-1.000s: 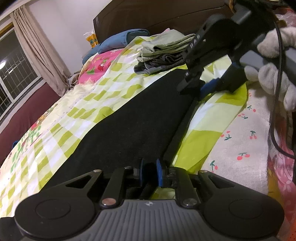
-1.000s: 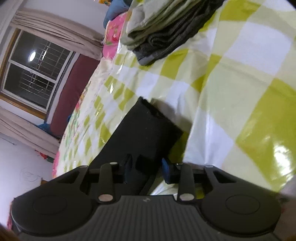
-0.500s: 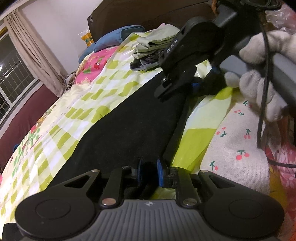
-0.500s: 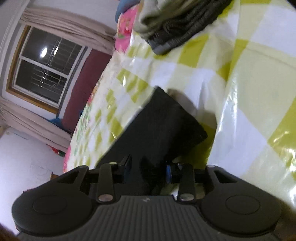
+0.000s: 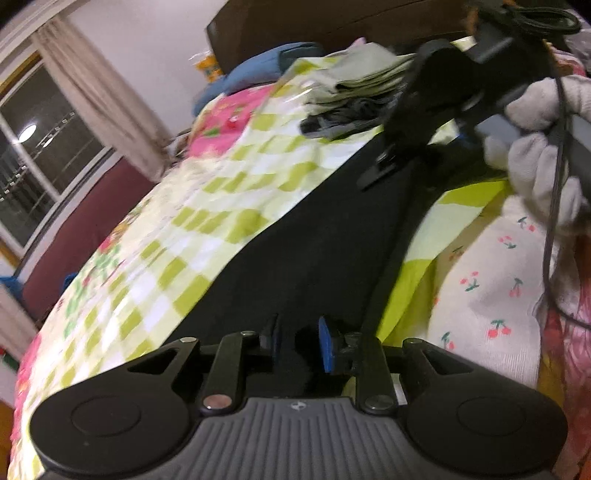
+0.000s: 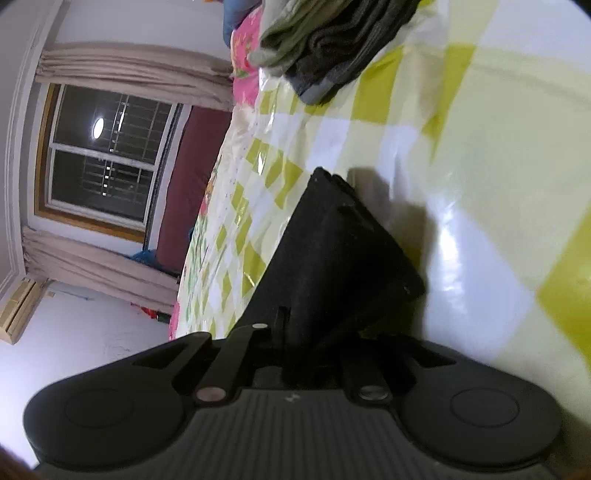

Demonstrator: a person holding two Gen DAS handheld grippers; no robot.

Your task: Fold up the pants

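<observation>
Black pants [image 5: 295, 236] lie stretched along a green-and-white checked sheet [image 5: 207, 236] on a bed. At their near end sits my left gripper [image 5: 301, 341]. Its jaws are opening, and the pants' edge lies between the blue pads [image 5: 327, 345] with a gap around it. At the far end, a hand in a white glove [image 5: 535, 158] holds my right gripper [image 5: 399, 158]. In the right wrist view the right gripper [image 6: 310, 343] is shut on the pants' end [image 6: 332, 251]. The black cloth rises into the jaws and hides the fingertips.
A pile of folded clothes [image 5: 354, 85] [image 6: 325, 44] lies just beyond the pants' far end, with a blue pillow [image 5: 258, 70] and a dark headboard [image 5: 332, 26] behind. A cherry-print cloth [image 5: 487, 288] lies to the right. A curtained window [image 6: 103, 155] is on the left.
The right gripper's jaws have shut on the pants' end and it has dipped a little. The left gripper's pads have spread wider apart around the pants' edge.
</observation>
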